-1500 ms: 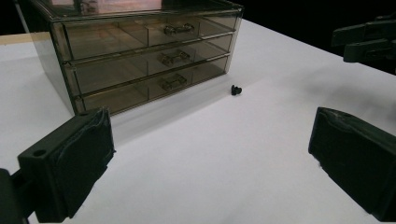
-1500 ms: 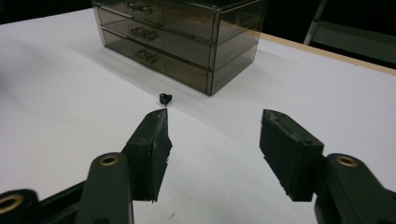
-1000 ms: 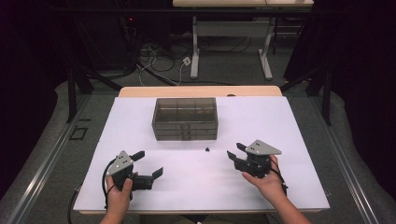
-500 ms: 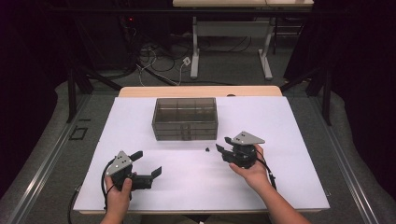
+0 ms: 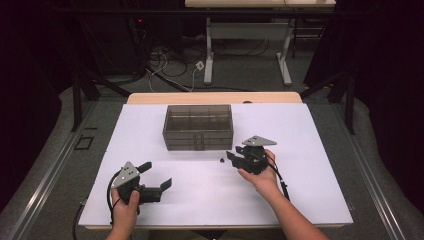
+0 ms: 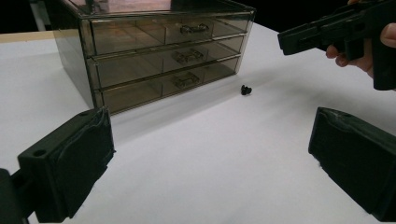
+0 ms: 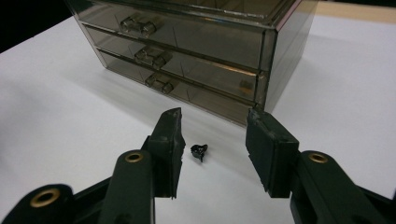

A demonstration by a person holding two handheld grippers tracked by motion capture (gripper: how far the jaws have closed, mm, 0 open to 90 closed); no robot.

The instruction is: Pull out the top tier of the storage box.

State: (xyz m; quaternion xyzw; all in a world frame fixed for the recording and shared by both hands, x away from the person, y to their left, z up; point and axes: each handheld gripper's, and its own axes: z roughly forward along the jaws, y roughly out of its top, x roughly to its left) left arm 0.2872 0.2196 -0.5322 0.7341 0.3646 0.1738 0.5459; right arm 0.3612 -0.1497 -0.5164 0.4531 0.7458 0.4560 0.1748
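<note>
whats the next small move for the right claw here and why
Probably ease the right claw a little forward and down, then close. The small black part lies on the white table between its open jaws, nearer the left one and not yet touched. The jaws have just been closing.

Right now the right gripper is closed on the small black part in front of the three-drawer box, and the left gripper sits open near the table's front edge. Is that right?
Not quite. The right gripper is not closed on the small black part: in the right gripper view the part lies on the white table between the jaws, untouched. The three-drawer box and the open left gripper are as you say.
</note>
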